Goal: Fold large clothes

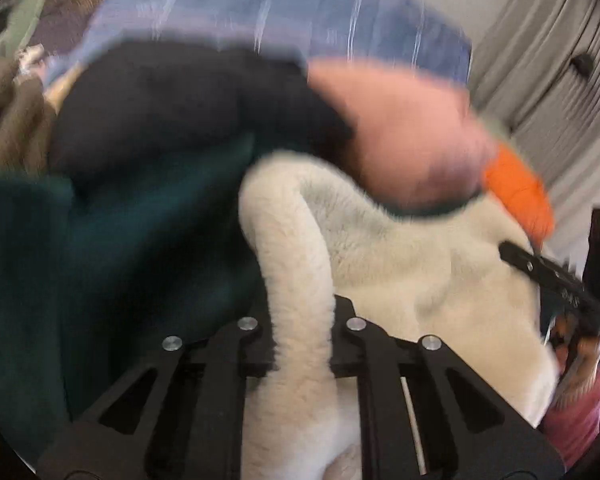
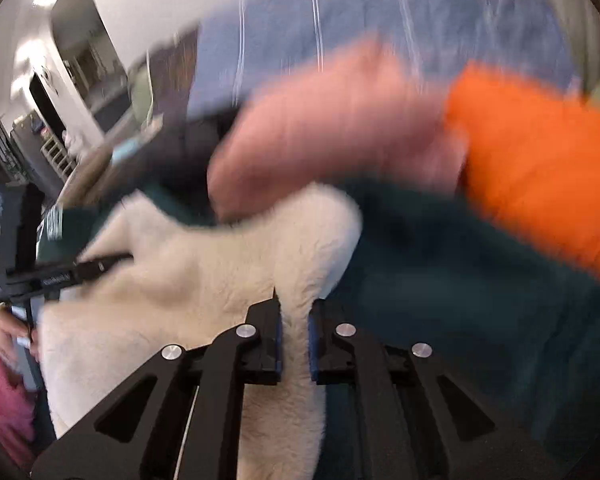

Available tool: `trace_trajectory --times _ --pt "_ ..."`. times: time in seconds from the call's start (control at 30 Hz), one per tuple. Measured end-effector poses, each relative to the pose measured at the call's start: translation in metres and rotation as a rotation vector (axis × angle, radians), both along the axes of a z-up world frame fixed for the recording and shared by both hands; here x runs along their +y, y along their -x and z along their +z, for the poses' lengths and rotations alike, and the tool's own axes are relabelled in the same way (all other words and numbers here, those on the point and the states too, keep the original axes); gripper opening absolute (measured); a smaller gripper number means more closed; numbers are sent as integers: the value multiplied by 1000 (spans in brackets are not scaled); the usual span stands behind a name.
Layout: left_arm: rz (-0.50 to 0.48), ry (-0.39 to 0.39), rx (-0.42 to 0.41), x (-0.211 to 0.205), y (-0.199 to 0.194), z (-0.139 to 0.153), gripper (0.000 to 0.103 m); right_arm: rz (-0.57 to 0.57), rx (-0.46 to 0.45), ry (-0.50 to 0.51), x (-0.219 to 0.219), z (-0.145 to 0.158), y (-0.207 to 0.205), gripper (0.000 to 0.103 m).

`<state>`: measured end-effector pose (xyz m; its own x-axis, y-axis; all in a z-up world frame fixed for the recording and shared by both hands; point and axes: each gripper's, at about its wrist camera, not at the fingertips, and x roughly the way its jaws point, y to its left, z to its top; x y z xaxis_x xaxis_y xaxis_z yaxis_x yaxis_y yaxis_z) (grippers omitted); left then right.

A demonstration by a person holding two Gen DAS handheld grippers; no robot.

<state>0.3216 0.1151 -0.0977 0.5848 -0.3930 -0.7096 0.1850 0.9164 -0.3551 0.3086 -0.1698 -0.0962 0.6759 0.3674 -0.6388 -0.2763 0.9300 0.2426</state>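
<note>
Clearly a cream fleece garment (image 1: 400, 264) is pinched by both tools at once: the left hand-held gripper (image 1: 302, 340) is closed narrow on a rolled edge of the fleece, and the right hand-held gripper (image 2: 294, 336) is likewise clamped tight on a fold of the same fabric, seen between its blue-faced pads (image 2: 277, 344). Each tool is also caught in the other's view as a dark bar at the fleece's far side, so the garment is held at two separated points, probably so that it can be lifted and spread out for folding. The fleece is bunched, not flat, and lies on top of a dark teal garment (image 2: 460, 300). Behind it a pile of other clothes is seen: a pink item (image 2: 332, 136), an orange one (image 2: 540, 160) and a black one (image 1: 180, 112), all resting on a blue striped cover (image 1: 300, 12), possibly a bed, though blur prevents certainty. Folding is judged to be at its start, with no crease made yet. A pink sleeve (image 2: 4, 392) of the person is visible at the edge.
</note>
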Motion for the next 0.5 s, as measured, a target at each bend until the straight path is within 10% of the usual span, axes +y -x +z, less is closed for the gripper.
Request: trace_trajectory --times 0.1,0.23,0.33,0.5 --pt "49 12 -96 3 -4 3 14 -4 -16 15 -3 -7 -25 9" --pt "61 -171 -63 -14 -16 -47 32 -10 -6 285 24 -65 -39 22" --pt "85 -140 -53 -4 -10 -36 49 -97 -34 309 14 -45 -24 49" --pt "101 -63 -73 17 33 -6 51 -122 -115 191 -5 10 45 49"
